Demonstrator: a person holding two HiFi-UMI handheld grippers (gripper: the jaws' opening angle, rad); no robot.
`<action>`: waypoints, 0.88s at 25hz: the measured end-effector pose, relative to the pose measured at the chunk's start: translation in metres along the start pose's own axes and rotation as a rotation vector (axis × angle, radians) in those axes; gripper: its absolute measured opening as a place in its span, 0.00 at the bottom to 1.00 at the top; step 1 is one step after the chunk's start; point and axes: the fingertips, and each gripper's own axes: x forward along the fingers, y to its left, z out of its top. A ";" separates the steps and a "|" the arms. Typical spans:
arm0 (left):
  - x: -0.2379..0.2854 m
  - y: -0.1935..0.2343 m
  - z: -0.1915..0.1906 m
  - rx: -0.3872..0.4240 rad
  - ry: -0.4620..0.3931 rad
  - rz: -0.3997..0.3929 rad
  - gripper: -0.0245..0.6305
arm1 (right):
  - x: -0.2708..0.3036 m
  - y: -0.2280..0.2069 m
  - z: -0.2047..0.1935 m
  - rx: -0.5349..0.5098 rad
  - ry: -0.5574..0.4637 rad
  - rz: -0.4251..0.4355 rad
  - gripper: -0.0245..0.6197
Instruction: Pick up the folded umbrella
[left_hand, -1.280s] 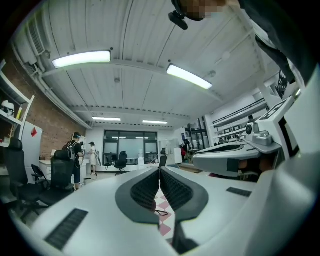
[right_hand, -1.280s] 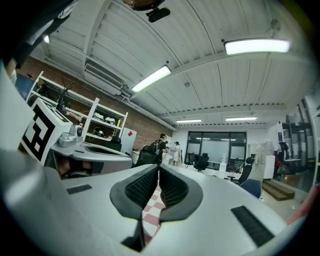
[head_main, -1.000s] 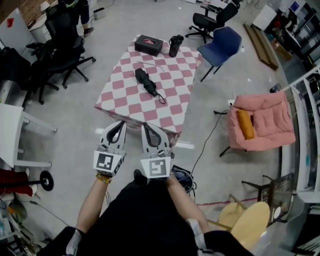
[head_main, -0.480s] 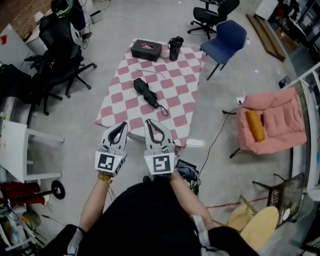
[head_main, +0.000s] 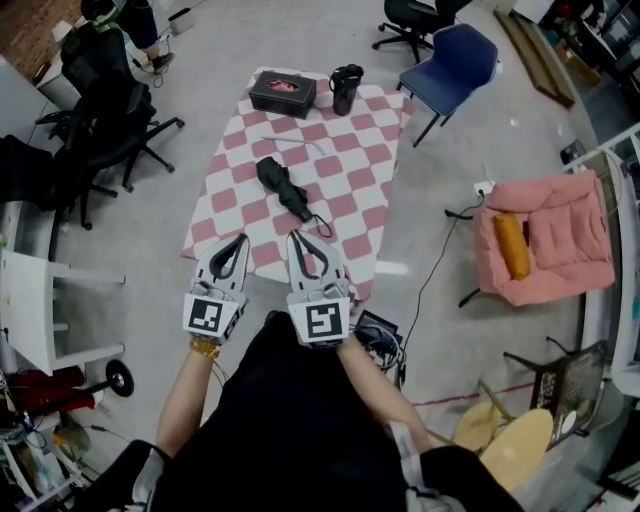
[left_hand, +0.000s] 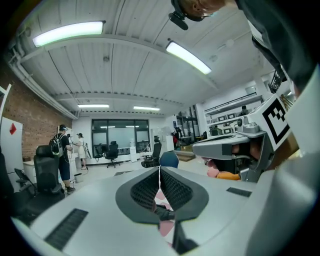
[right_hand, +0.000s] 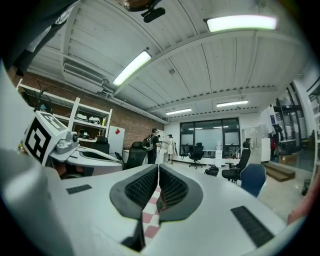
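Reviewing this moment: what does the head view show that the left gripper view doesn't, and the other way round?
Only the head view: the folded umbrella seen clearly, lying on the checked table, with a black box and a black mug at the far end. Only the left gripper view: the ceiling lights and the far windows. Both: the left gripper, shut and empty, the right gripper beside it, the blue chair, and some of the table's checked cloth.
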 end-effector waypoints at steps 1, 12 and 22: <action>0.008 0.005 -0.001 0.000 -0.005 -0.015 0.06 | 0.006 -0.002 -0.002 0.006 0.009 -0.004 0.06; 0.092 0.064 -0.022 0.056 -0.050 -0.284 0.06 | 0.084 -0.031 -0.006 0.021 0.042 -0.190 0.06; 0.153 0.076 -0.053 0.141 0.045 -0.588 0.07 | 0.095 -0.044 -0.028 0.034 0.104 -0.397 0.06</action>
